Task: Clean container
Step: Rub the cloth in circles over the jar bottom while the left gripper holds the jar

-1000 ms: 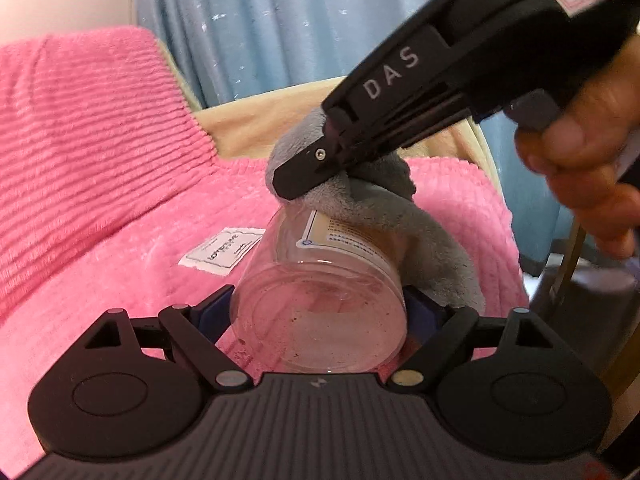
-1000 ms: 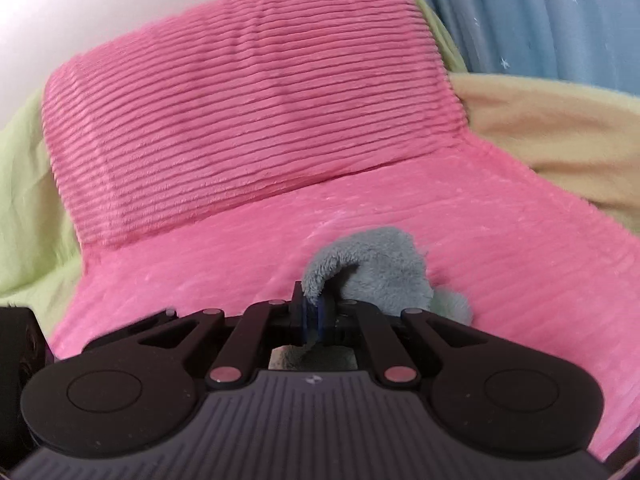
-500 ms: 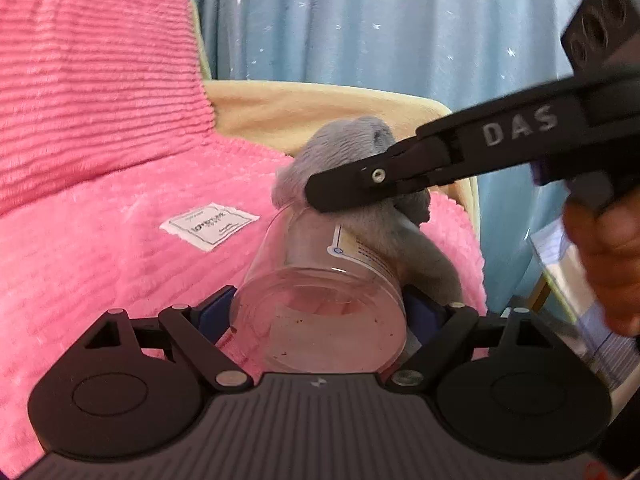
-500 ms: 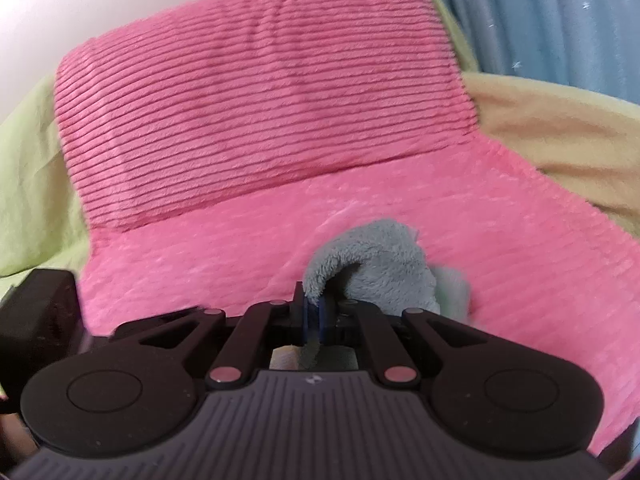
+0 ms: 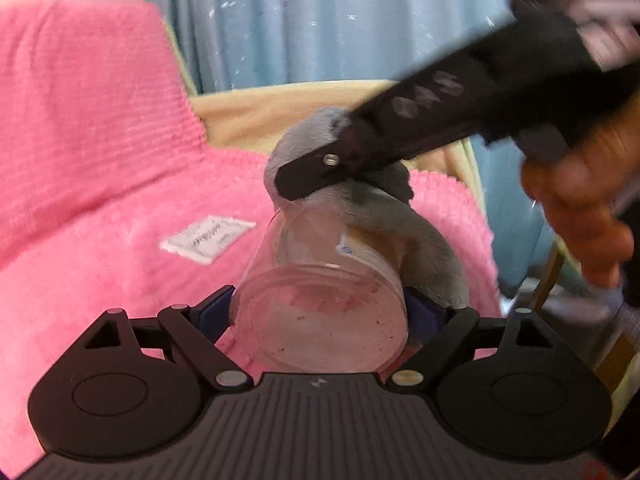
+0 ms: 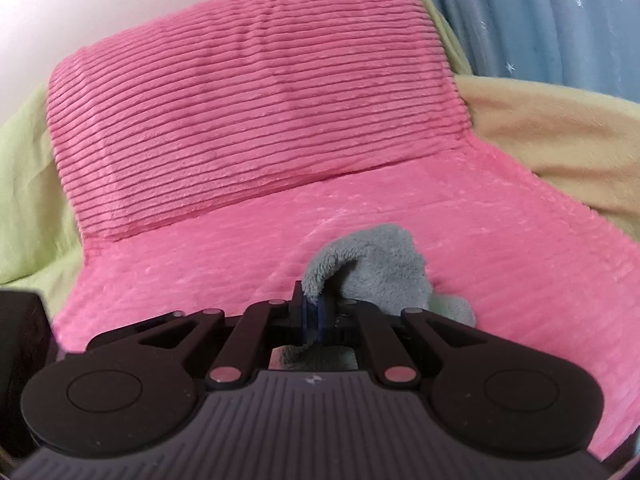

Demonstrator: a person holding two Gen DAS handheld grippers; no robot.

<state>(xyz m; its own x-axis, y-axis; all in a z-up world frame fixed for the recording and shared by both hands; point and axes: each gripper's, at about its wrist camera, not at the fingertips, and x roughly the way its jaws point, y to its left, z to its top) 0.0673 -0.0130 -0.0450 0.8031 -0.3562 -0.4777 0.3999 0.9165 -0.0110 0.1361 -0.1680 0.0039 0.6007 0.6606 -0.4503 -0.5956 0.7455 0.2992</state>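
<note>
My left gripper (image 5: 320, 316) is shut on a clear plastic container (image 5: 320, 304) lying on its side, its speckled base toward the camera and its mouth pointing away. In the left wrist view, a grey fluffy cloth (image 5: 400, 216) drapes over the container's far end and right side. My right gripper (image 5: 304, 176) reaches in from the upper right, shut on that cloth at the container's rim. In the right wrist view the right gripper (image 6: 314, 312) pinches the grey cloth (image 6: 376, 268) between its fingertips. The container's inside is mostly hidden.
A pink ribbed blanket (image 5: 100, 220) with a white label (image 5: 208, 238) covers the seat and backrest (image 6: 248, 112). A beige throw (image 6: 560, 136) and blue curtain (image 5: 320, 20) lie behind. A person's hand (image 5: 584, 200) holds the right gripper at the right.
The left gripper with the container has swung, shifting the background. The right gripper has tilted from near level to a steeper slant, still on the cloth at the container's rim.
</note>
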